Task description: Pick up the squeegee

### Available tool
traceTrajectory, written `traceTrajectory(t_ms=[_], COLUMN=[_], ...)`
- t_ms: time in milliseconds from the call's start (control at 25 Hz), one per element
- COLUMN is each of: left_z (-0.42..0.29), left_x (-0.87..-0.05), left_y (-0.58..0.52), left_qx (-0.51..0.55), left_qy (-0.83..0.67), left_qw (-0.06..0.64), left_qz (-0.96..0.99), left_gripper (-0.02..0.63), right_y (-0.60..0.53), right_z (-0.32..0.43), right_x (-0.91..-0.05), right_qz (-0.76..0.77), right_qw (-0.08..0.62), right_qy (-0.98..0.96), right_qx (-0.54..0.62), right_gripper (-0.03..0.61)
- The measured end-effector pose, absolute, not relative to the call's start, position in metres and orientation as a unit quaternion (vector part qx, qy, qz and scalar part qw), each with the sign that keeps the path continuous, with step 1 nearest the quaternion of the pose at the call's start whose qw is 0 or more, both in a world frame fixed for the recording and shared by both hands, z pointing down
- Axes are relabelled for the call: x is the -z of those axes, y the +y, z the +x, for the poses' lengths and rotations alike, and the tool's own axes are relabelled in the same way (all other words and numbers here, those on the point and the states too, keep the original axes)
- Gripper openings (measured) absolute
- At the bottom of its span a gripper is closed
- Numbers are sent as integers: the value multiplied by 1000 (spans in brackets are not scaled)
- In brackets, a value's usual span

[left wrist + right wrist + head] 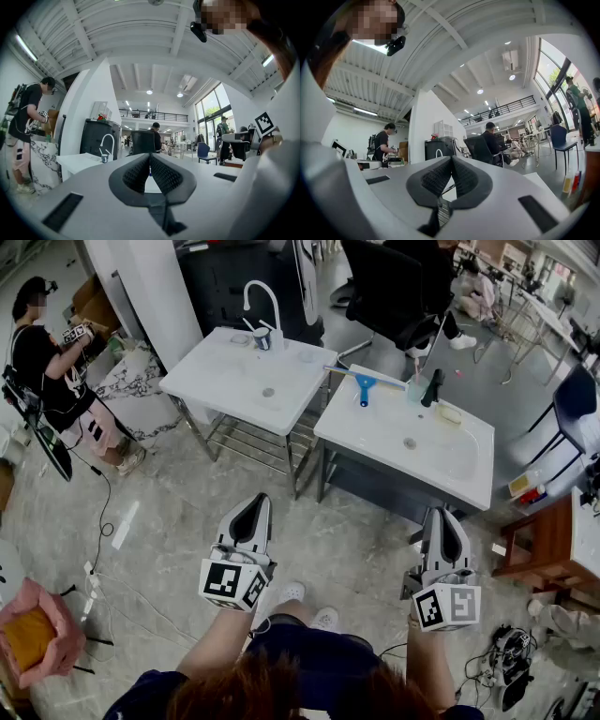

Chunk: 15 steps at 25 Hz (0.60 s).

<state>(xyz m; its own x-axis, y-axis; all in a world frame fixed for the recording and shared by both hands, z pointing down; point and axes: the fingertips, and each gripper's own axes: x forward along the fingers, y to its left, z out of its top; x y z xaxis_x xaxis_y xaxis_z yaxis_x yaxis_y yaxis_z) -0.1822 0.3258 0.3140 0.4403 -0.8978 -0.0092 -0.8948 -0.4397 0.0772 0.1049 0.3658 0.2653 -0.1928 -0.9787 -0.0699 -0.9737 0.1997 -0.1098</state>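
Observation:
The squeegee (364, 383), with a blue handle and a long pale blade, lies on the far left edge of the right-hand white sink (375, 432). Both grippers hover over the floor, well short of that sink, and point level toward it. My left gripper (255, 504) is shut with nothing in it; in the left gripper view (150, 157) its dark ribbed pads meet. My right gripper (443, 517) is shut and empty too, its pads pressed together in the right gripper view (451, 160). Neither gripper view shows the squeegee clearly.
A second white sink (225, 381) with a curved tap (263, 294) and a cup (262, 337) stands to the left. A teal bottle (417, 387), a black item (433, 386) and a yellow pad (450, 413) sit on the right sink. A person (42, 362) stands far left; a black chair (389, 292) is behind.

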Motion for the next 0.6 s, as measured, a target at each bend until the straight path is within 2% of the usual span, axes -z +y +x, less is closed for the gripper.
traceTrajectory(t_ms=[600], left_z=[-157], left_x=[-315], left_y=[327], left_qx=[20], left_qy=[-533], left_qw=[25], left_qz=[846], left_gripper=[25], right_y=[372], right_z=[137], right_x=[-275], right_qz=[-624], right_qw=[105], right_qy=[774], right_qx=[34], right_gripper=[15])
